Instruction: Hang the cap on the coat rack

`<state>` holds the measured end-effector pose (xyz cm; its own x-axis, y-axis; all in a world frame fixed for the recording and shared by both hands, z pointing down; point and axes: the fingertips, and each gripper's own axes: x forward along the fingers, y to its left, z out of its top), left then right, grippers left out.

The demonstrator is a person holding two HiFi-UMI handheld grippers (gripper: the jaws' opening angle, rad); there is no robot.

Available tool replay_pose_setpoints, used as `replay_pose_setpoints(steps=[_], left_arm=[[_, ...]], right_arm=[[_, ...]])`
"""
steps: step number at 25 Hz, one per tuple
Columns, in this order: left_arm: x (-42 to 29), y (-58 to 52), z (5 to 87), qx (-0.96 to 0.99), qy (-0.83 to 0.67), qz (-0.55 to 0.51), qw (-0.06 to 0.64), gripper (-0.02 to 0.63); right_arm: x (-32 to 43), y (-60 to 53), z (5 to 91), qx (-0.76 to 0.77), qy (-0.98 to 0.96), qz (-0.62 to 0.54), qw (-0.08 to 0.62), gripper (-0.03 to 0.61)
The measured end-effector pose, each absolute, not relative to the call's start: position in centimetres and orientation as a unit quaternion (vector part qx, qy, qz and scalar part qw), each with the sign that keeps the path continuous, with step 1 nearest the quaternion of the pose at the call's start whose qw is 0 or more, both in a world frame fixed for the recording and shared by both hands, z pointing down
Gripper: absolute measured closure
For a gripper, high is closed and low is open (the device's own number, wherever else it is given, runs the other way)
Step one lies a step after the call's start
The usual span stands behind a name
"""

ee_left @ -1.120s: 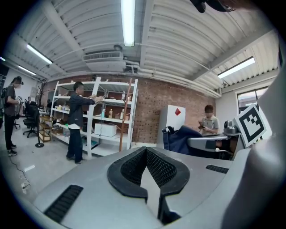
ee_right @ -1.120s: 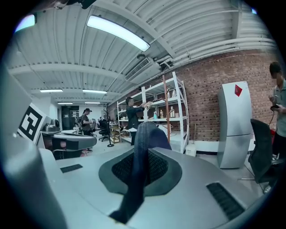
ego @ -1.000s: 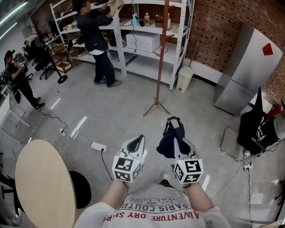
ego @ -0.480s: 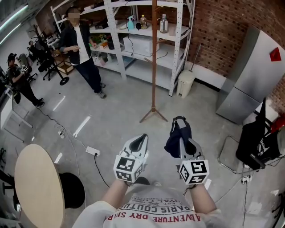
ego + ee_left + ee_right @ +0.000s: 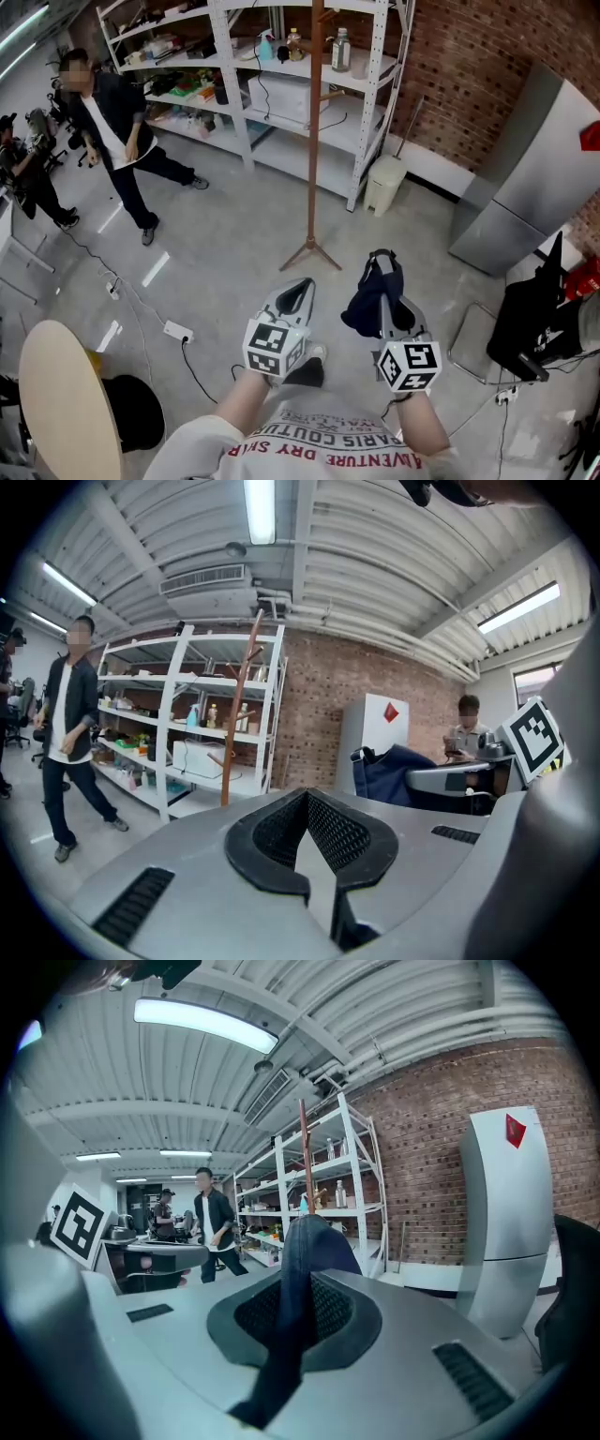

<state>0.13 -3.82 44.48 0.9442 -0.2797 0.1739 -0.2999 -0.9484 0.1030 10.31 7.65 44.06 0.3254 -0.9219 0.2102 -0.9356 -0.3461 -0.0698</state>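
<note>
White shelving (image 5: 367, 89), against the brick wall. Wooden coat rack (image 5: 312, 141), stood on the floor before it. Shirt (image 5: 323, 448), lettered "ADVENTURE DRY". Right gripper (image 5: 385, 302), clamped on navy cap (image 5: 364, 307), held well short of the rack. Left gripper (image 5: 298, 287), jaws together.

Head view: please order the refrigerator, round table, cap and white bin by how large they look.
1. refrigerator
2. round table, partly cut off by the picture's edge
3. cap
4. white bin
The cap looks only slightly larger than the bin, and it is much nearer the camera, so this order is unsure.
</note>
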Motion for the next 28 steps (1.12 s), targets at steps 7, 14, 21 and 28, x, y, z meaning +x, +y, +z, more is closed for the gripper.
replay_pose_setpoints(steps=[7,14,21,28], left_arm=[[9.1,-12.9,43.6,0.986,-0.140,0.064,0.065,0.607],[14.0,-20.3,43.4,0.984,-0.147,0.070,0.067,0.607],[17.3,-24.6,44.0,0.977,-0.189,0.073,0.067,0.607],[22.1,-28.3,43.6,0.962,-0.260,0.064,0.063,0.607]], right_arm=[[18.9,-1.0,43.7,0.817,-0.565,0.111,0.029,0.558],[24.2,-8.7,42.6,0.813,-0.571,0.114,0.016,0.558],[28.8,-14.0,42.2,0.788,-0.607,0.100,0.007,0.558],[34.5,-19.5,43.1,0.738,-0.668,0.091,0.034,0.558]])
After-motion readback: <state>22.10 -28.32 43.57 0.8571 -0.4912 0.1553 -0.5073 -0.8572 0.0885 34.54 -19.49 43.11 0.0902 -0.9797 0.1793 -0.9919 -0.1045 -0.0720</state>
